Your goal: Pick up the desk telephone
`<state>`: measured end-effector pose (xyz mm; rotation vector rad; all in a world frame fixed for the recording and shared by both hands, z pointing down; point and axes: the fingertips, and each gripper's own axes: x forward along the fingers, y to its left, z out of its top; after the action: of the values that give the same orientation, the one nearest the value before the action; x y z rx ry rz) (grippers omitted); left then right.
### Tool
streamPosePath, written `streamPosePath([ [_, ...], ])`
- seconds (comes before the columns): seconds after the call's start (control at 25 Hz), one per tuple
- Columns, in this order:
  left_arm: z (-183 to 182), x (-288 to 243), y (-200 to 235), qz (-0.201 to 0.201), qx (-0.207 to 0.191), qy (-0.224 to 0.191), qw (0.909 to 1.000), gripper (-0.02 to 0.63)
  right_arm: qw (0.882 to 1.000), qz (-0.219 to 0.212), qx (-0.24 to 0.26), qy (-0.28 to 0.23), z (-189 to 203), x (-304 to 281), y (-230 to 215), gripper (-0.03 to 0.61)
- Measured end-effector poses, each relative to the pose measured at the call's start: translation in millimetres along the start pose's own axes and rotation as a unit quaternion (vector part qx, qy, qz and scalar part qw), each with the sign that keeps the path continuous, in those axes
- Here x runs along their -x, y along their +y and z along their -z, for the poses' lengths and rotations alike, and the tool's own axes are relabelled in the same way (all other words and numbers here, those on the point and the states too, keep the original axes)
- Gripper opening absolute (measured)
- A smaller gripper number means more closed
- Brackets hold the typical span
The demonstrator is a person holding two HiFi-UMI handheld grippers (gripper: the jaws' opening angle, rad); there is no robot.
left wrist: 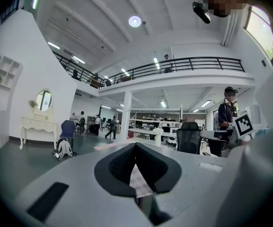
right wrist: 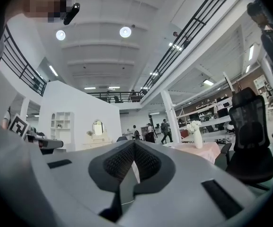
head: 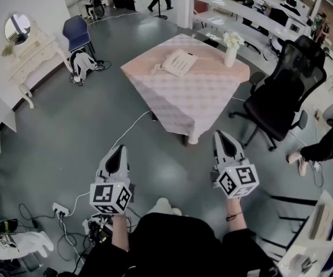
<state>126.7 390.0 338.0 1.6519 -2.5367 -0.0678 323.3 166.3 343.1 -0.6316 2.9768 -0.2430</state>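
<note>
Ahead, a cream desk telephone lies on the far-left part of a bench covered in pink checked cloth. A white vase of flowers stands near it at the bench's far corner, and a black office chair sits just beside the bench on the right. Well short of the bench, over grey floor, the person holds both grippers level. The left tongs and right tongs are each closed together, with nothing between them. The task appears to be at its start. Next, the person likely needs to step up to the bench, part the tongs and close them on the telephone.
</note>
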Motion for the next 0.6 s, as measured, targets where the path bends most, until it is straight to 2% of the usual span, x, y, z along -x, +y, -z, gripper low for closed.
streamPosePath([
  [0.28,-2,-19,13,-0.007,0.000,-0.001,1.0000,-0.002,1.000,-0.003,-0.016,-0.006,-1,-26,-7,-0.008],
  [0.6,-1,-76,45,-0.001,0.004,-0.004,1.0000,-0.002,1.000,0.010,-0.024,0.005,15,-83,-22,-0.008],
])
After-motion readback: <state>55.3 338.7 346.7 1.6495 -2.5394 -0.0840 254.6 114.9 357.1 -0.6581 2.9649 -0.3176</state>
